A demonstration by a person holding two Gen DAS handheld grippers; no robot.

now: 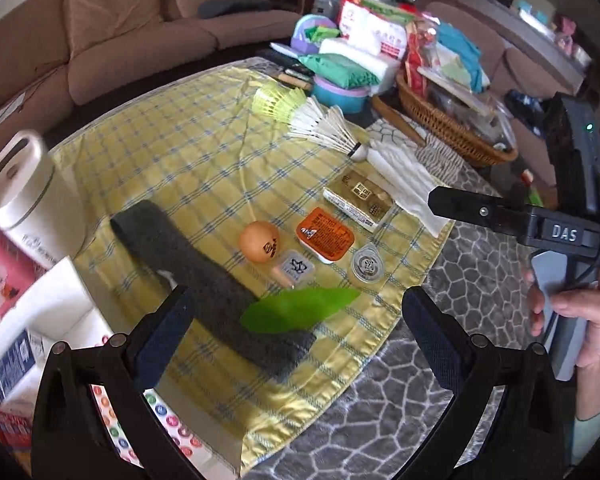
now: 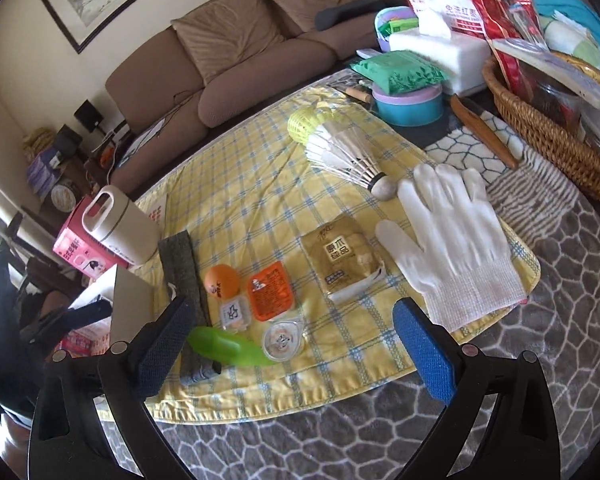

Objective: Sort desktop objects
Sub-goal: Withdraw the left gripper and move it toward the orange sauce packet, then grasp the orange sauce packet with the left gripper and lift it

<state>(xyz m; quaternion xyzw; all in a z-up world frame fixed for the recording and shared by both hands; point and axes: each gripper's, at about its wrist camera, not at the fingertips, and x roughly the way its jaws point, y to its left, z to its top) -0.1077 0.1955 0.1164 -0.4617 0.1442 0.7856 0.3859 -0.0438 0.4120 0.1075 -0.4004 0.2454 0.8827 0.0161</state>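
Left gripper [image 1: 296, 320] spread wide, nothing held; green leaf [image 1: 298, 309] at twelve o'clock between its fingers. Right gripper [image 2: 296, 344] spread too, hovering empty.

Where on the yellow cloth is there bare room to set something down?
The far-left stretch of the yellow cloth, between the white bottle and the shuttlecocks, is bare. The near strip is crowded: grey strip, orange ball, sauce packets, glove.

Yellow plaid cloth [image 2: 236, 184] — orange ball [image 2: 221, 279], white glove [image 2: 456, 240].
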